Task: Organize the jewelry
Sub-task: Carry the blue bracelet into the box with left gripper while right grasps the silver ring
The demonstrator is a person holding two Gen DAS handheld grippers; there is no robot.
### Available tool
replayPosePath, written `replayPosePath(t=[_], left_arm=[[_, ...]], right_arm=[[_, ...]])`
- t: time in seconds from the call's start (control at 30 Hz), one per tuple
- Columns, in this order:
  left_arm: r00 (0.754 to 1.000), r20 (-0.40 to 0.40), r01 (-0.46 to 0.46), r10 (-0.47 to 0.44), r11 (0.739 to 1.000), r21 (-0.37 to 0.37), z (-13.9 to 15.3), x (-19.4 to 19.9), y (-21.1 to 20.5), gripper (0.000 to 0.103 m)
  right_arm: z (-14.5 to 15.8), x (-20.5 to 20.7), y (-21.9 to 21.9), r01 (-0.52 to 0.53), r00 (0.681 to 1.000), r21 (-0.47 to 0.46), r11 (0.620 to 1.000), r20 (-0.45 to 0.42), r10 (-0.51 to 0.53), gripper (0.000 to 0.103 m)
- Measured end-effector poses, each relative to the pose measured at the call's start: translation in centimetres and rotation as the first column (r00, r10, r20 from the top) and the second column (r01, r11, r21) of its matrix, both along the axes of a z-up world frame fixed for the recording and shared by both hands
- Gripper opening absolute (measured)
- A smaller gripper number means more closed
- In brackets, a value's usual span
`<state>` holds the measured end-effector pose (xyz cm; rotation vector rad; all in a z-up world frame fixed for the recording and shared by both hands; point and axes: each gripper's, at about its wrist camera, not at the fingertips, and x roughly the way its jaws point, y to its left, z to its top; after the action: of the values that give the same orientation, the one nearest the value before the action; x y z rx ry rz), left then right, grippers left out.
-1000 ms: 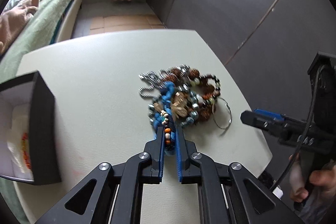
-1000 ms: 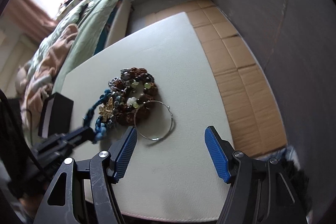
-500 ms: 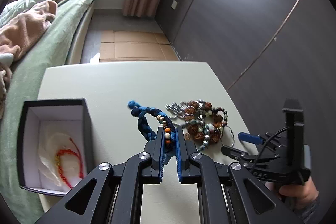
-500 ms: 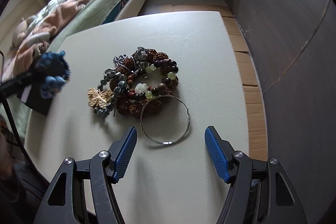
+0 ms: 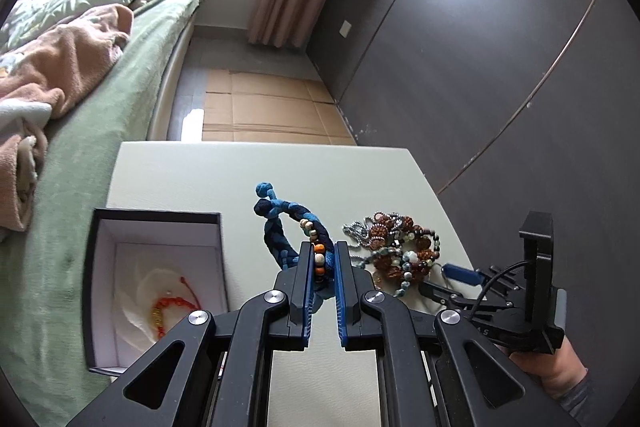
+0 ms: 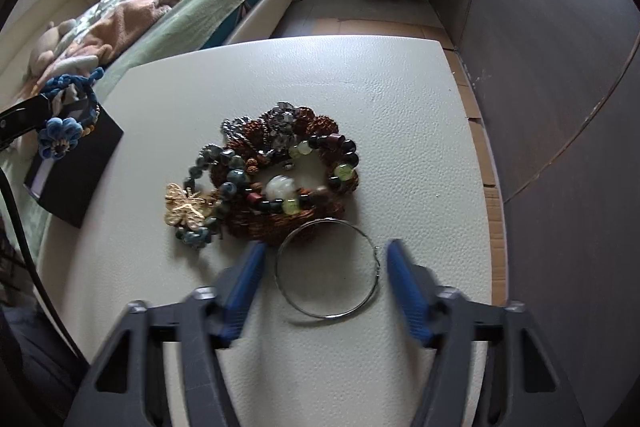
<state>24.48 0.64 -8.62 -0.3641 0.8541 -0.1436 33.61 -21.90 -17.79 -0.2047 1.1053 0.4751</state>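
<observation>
My left gripper point(image 5: 323, 251) is shut on a blue braided bracelet point(image 5: 285, 223) and holds it above the table, right of an open black box point(image 5: 157, 219) with a white lining and a red-orange bracelet point(image 5: 172, 307) inside. The bracelet also shows in the right wrist view point(image 6: 66, 115), above the box point(image 6: 76, 171). A pile of beaded jewelry point(image 6: 280, 175) with a gold butterfly piece point(image 6: 186, 207) lies mid-table. My right gripper point(image 6: 324, 259) is open, its fingers either side of a thin silver hoop point(image 6: 330, 269).
The white table point(image 6: 360, 87) ends close on the right, by a dark wall point(image 6: 560, 67). A bed point(image 5: 80, 107) with blankets runs along the left. Cardboard sheets point(image 5: 260, 107) cover the floor beyond the table.
My left gripper lifted the blue bracelet out of the pile and carried it left toward the box. My right gripper moved forward and down over the silver hoop.
</observation>
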Motion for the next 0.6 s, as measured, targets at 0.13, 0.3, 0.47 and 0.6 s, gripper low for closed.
replayPosePath(t=[0.13, 0.3, 0.47, 0.6], left_arm=[[0.999, 0.013, -0.030, 0.030, 1.000, -0.009, 0.6, -0.5, 1.5, 0.010], [0.997, 0.014, -0.074, 0.074, 0.997, -0.012, 0.9, -1.0, 3.7, 0.010], [0.994, 0.006, -0.108, 0.108, 0.994, -0.013, 0.8, -1.2, 5.5, 0.010], [0.992, -0.011, -0.127, 0.126, 0.992, -0.014, 0.5, -1.2, 6.5, 0.010]], right_arm=[[0.7, -0.3, -0.1, 0.012, 1.000, 0.024, 1.000, -0.012, -0.012, 0.051], [2.2, -0.8, -0.3, 0.046, 0.999, 0.068, 0.997, 0.007, -0.047, 0.051], [3.8, -1.3, 0.6, 0.052, 0.998, 0.116, 0.992, 0.040, -0.057, 0.051], [5.2, -1.9, 1.9, 0.043, 0.996, 0.158, 0.986, 0.072, -0.055, 0.051]])
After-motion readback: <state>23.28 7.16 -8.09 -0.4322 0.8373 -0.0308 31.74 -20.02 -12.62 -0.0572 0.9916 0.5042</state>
